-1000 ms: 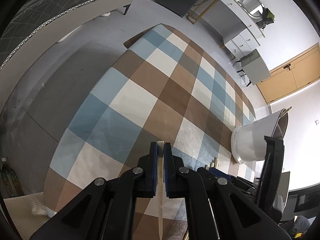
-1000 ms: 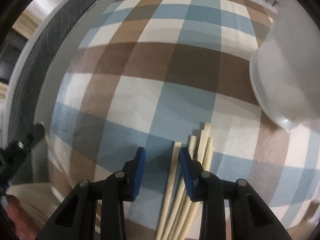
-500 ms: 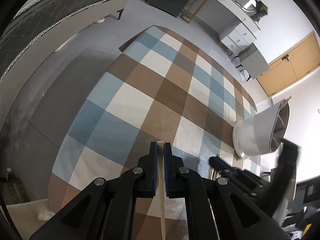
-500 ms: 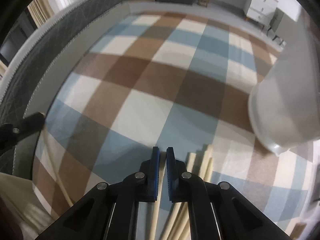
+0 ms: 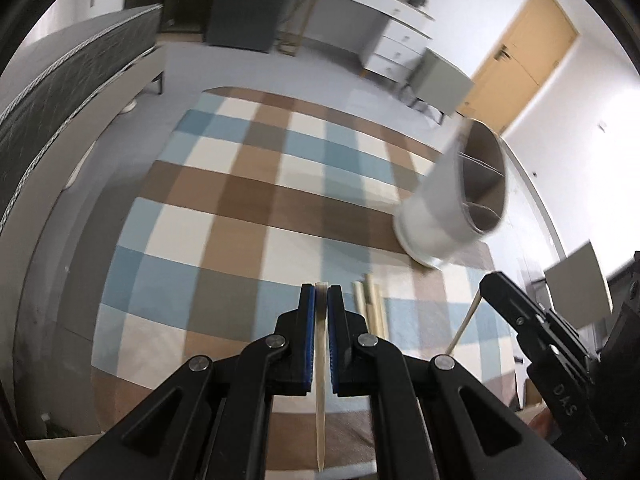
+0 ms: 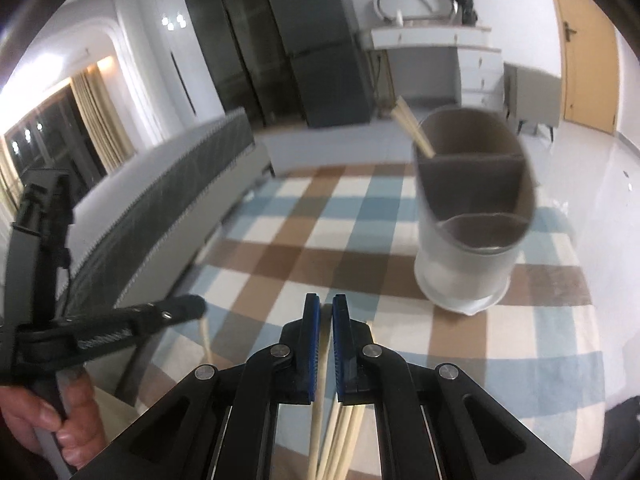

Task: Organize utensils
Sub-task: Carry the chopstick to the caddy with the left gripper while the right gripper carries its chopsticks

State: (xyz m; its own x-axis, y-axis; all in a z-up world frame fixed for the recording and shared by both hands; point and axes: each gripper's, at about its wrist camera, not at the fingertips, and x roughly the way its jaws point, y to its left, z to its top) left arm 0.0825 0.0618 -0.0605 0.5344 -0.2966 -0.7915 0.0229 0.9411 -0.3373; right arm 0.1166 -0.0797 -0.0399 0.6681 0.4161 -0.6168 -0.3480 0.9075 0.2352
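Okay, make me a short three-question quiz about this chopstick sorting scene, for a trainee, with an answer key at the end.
1. True or false: the left gripper is shut on a pale wooden chopstick.
2. The white divided utensil holder already contains: A) a spoon, B) chopsticks, C) nothing.
3. Fill in: the loose pile of pale chopsticks lies on the ____ tablecloth.

Key: 1 true. 2 B, they lean out of its rear compartment. 3 checkered.

Black grippers [image 5: 321, 300], blue-padded jaws, silver screws
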